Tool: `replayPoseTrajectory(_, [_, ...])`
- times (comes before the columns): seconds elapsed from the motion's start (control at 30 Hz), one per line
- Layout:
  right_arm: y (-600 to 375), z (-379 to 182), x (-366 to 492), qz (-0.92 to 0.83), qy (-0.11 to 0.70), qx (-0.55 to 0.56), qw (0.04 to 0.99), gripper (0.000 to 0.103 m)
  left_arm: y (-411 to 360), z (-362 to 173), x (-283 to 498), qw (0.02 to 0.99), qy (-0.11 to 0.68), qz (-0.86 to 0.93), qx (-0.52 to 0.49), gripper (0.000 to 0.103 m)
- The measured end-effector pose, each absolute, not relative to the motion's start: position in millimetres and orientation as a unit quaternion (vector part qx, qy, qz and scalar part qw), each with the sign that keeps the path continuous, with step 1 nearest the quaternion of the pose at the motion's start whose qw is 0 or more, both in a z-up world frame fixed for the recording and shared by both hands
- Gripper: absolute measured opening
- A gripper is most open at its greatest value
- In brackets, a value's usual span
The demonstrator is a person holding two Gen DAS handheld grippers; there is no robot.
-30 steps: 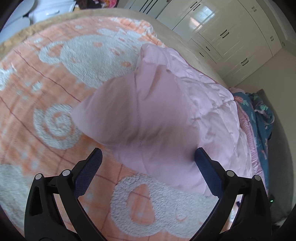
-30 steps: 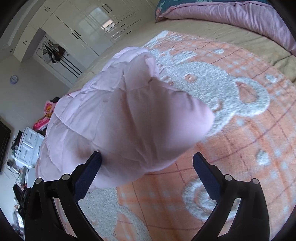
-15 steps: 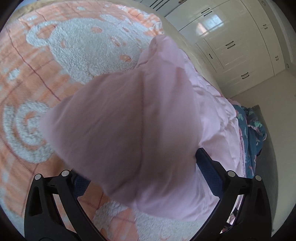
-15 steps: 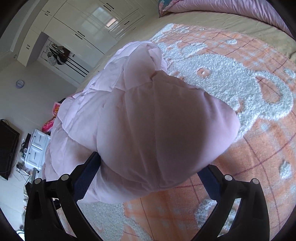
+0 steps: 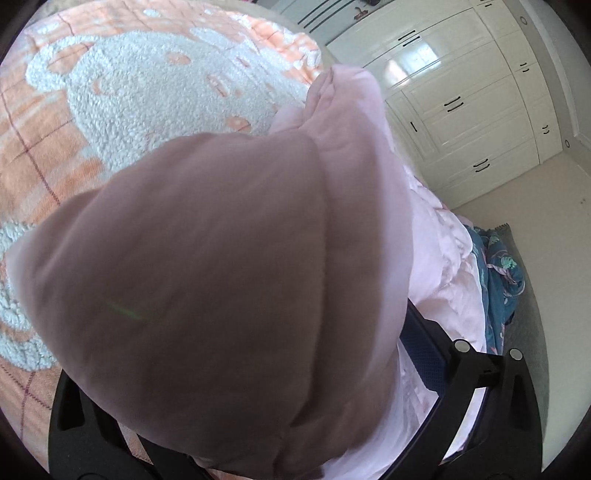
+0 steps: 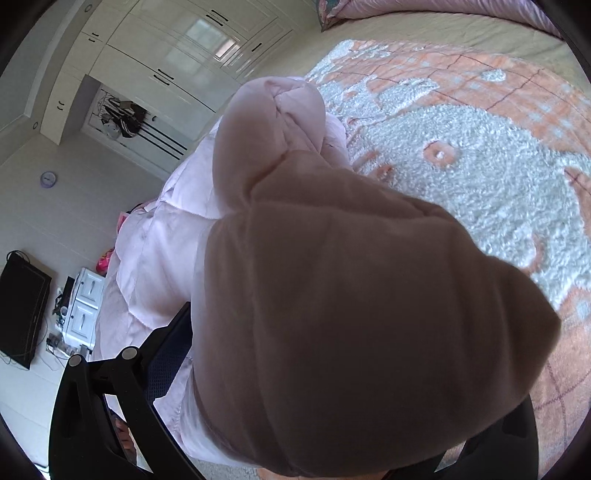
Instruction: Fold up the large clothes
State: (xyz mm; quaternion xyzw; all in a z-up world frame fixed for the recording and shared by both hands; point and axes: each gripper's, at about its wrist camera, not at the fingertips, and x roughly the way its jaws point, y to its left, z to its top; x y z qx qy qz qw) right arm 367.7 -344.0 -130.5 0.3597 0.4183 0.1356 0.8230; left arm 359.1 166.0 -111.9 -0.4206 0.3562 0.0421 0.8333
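The pink padded jacket (image 5: 207, 288) bulges between the widely spread jaws of the left gripper (image 5: 236, 369) and the right gripper (image 6: 354, 362), filling both views. It lies along the edge of the orange bear-patterned blanket (image 5: 122, 92).

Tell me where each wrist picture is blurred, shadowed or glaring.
Left wrist view: the pink padded garment fills the frame up close, soft and in shadow; the bear blanket stays sharp, and window glare sits on the wardrobe doors. Right wrist view: the same garment looms dark and blurred, the wardrobe glares, and fisheye bending curves the room edges.
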Motion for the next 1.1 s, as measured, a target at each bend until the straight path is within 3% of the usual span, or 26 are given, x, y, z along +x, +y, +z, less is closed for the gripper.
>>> replayPoseTrajectory(0.07, [-342.5, -129.1, 366.9, 0.149, 0.408, 0.358, 0.827, 0.08, 165.2, -110.5, 360.2, 0.838, 0.352, 0.041, -0.415, 0.093])
replayPoseTrajectory(0.17, [-337.2, -122.0, 365.5, 0.161, 0.392, 0.344, 0.838, 0.06, 161.8, -102.7, 363.6, 0.854, 0.343, 0.04, -0.39, 0.077])
replayPoseTrajectory(0.23, [-330.3, -112.4, 362.9, 0.163, 0.38, 0.316, 0.854, 0.051, 154.6, -93.8, 363.0, 0.867, 0.338, 0.043, -0.363, 0.061])
replayPoseTrajectory(0.27, [-328.3, -109.9, 362.9, 0.163, 0.378, 0.307, 0.858, 0.048, 149.7, -88.0, 362.6, 0.875, 0.338, 0.047, -0.344, 0.059])
replayPoseTrajectory(0.53, [-305.3, -87.6, 356.9, 0.149, 0.354, 0.216, 0.898, 0.037, 127.3, -61.2, 360.9, 0.91, 0.328, 0.058, -0.248, 0.035])
replayPoseTrajectory(1.1, [-287.0, -12.6, 291.3, 0.184, 0.286, 0.132, 0.931, 0.03, 107.1, 0.6, 319.6, 0.934, 0.304, 0.048, -0.179, 0.029])
